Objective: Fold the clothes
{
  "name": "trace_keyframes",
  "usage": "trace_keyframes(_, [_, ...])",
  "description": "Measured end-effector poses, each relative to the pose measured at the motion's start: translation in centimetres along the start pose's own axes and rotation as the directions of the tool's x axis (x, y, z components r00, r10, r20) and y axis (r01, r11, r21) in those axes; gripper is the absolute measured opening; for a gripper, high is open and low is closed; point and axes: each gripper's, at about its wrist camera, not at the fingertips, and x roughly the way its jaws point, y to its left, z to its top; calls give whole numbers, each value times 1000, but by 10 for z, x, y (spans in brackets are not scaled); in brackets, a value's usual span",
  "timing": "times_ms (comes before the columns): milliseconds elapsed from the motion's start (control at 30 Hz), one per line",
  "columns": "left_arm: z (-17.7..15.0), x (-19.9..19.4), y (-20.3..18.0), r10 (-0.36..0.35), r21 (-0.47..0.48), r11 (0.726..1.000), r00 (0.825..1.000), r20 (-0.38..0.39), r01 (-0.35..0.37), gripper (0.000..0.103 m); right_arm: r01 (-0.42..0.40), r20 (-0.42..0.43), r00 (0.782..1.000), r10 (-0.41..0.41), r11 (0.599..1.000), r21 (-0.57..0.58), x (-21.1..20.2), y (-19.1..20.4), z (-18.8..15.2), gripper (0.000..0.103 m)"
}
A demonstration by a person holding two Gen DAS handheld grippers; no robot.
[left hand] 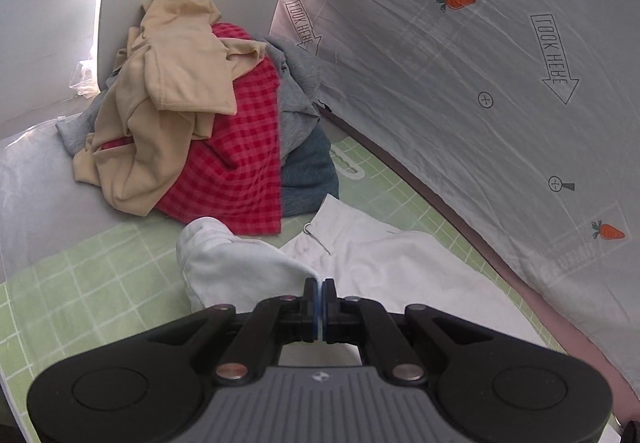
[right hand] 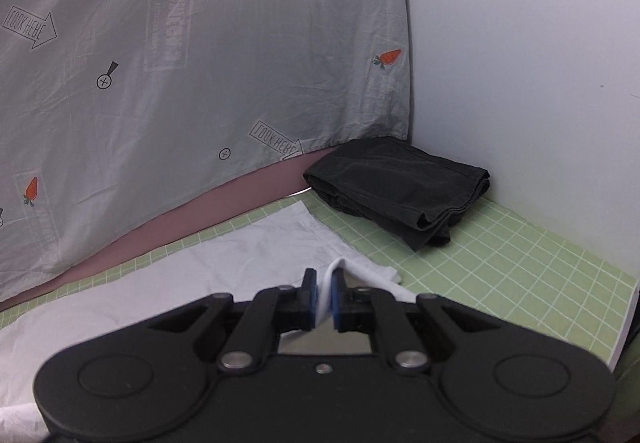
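Note:
A white garment (left hand: 392,259) lies spread on the green grid mat (left hand: 92,283). My left gripper (left hand: 321,289) is shut on one edge of it, and the pinched cloth rises in a fold just left of the fingertips. In the right wrist view the same white garment (right hand: 224,255) stretches away to the left. My right gripper (right hand: 325,279) is shut on another edge, with a white fold showing between its blue pads (right hand: 338,283). Both held edges are lifted off the mat.
A heap of unfolded clothes (left hand: 208,115), beige, red check, grey and teal, sits at the mat's far left. A folded black garment (right hand: 404,187) lies in the far right corner by the white wall (right hand: 520,63). A carrot-print sheet (right hand: 200,63) hangs behind the mat.

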Motion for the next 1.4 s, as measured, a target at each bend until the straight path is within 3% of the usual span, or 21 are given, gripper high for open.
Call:
trace_keyframes(233, [37, 49, -60, -16, 55, 998, 999, 50, 14, 2, -62, 59, 996, 70, 989, -135, 78, 54, 56, 6])
trace_keyframes(367, [59, 92, -101, -24, 72, 997, 997, 75, 18, 2, -81, 68, 993, 97, 975, -209, 144, 103, 92, 6])
trace_keyframes(433, [67, 125, -124, -1, 108, 994, 998, 68, -6, 10, -94, 37, 994, 107, 963, -254, 186, 131, 105, 8])
trace_keyframes(467, [69, 141, -133, 25, 115, 993, 998, 60, -32, 18, -96, 30, 994, 109, 958, -270, 207, 142, 109, 14])
trace_keyframes(500, [69, 153, -139, 51, 124, 991, 997, 52, -57, 24, -94, 33, 994, 107, 956, -279, 226, 151, 110, 35])
trace_keyframes(533, [68, 159, -143, 59, 140, 988, 997, 46, -65, 26, -90, 31, 994, 102, 956, -279, 239, 155, 110, 47])
trace_keyframes(567, [65, 161, -146, 56, 157, 986, 998, 41, -62, 29, -84, 21, 995, 93, 960, -266, 244, 155, 109, 54])
trace_keyframes(600, [62, 163, -149, 54, 175, 983, 998, 36, -60, 36, -78, 11, 996, 84, 964, -254, 250, 155, 107, 54])
trace_keyframes(633, [55, 163, -150, 55, 194, 979, 998, 29, -59, 41, -78, 3, 997, 81, 969, -235, 252, 152, 105, 55])
trace_keyframes(667, [46, 162, -150, 57, 215, 975, 998, 20, -60, 53, -78, -9, 997, 78, 977, -201, 251, 143, 98, 62])
trace_keyframes(700, [36, 161, -149, 58, 239, 969, 998, 6, -58, 57, -67, -32, 998, 63, 984, -166, 249, 132, 88, 69])
trace_keyframes(833, [-7, 152, -142, 77, 309, 950, 994, -73, -50, 57, 22, -135, 990, -36, 995, -102, 242, 80, 39, 70])
trace_keyframes(1000, [-46, 131, -135, 71, 332, 943, 990, -122, -26, 57, 199, -229, 952, -202, 979, -40, 227, 16, -20, 71])
trace_keyframes(1100, [-62, 122, -136, 71, 340, 940, 986, -151, -16, 57, 250, -268, 932, -243, 968, -8, 227, -7, -37, 73])
trace_keyframes(1200, [-73, 116, -139, 80, 351, 936, 981, -177, -13, 57, 261, -281, 928, -244, 965, 25, 233, -23, -44, 76])
trace_keyframes(1333, [-85, 103, -147, 63, 380, 925, 977, -204, 20, 57, 218, -295, 937, -185, 972, 82, 243, -32, -44, 71])
trace_keyframes(1367, [-87, 99, -149, 60, 382, 924, 977, -206, 24, 57, 205, -300, 939, -168, 974, 98, 245, -33, -44, 51])
trace_keyframes(1400, [-90, 95, -151, 56, 383, 923, 977, -207, 28, 57, 198, -309, 938, -156, 974, 111, 248, -34, -44, 21])
